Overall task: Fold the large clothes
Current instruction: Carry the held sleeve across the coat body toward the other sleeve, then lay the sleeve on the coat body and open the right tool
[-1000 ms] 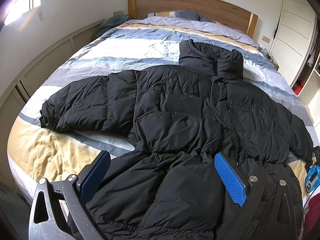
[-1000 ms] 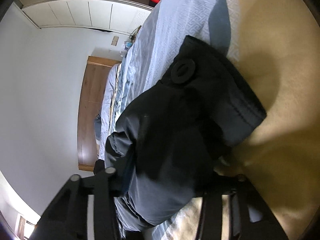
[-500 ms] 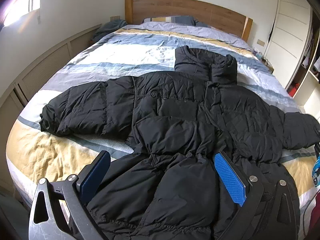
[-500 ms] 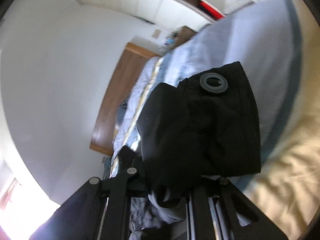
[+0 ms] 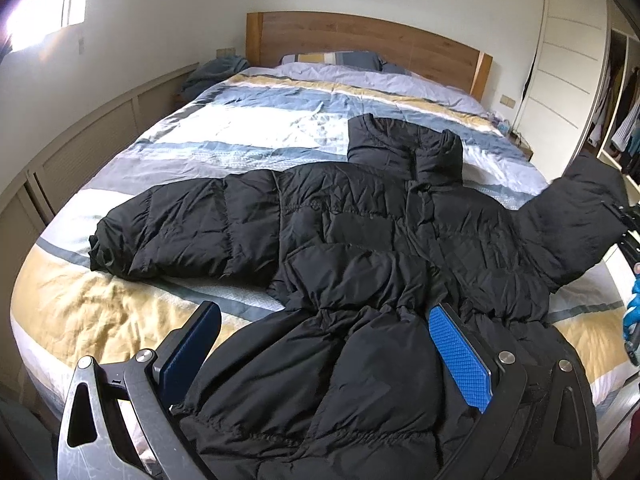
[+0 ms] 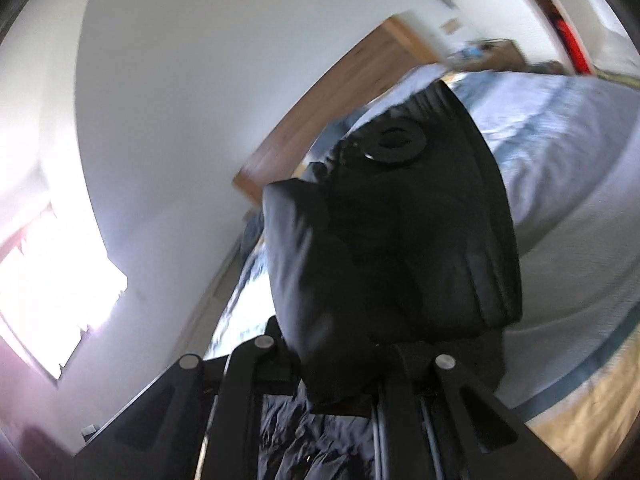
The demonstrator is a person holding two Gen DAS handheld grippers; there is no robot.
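Observation:
A black puffer jacket (image 5: 360, 240) lies spread face up on the striped bed (image 5: 240, 128), collar toward the headboard. My left gripper (image 5: 324, 344) is open, its blue pads (image 5: 458, 356) either side of the jacket's lower hem, not pinching it. My right gripper (image 6: 340, 360) is shut on the jacket's right sleeve cuff (image 6: 400, 232), which carries a round black snap and is lifted off the bed. In the left wrist view that raised sleeve (image 5: 576, 216) and the right gripper's edge (image 5: 632, 236) show at far right. The left sleeve (image 5: 180, 228) lies flat.
A wooden headboard (image 5: 360, 40) and pillows (image 5: 332, 60) stand at the far end. Low panelled cabinets (image 5: 80, 152) run along the left wall. A white wardrobe (image 5: 568, 60) and an open closet stand at the right. A window glares at upper left.
The right gripper has lifted the right sleeve cuff off the bed and swung it upward. The left gripper has tilted up slightly and stays open over the hem.

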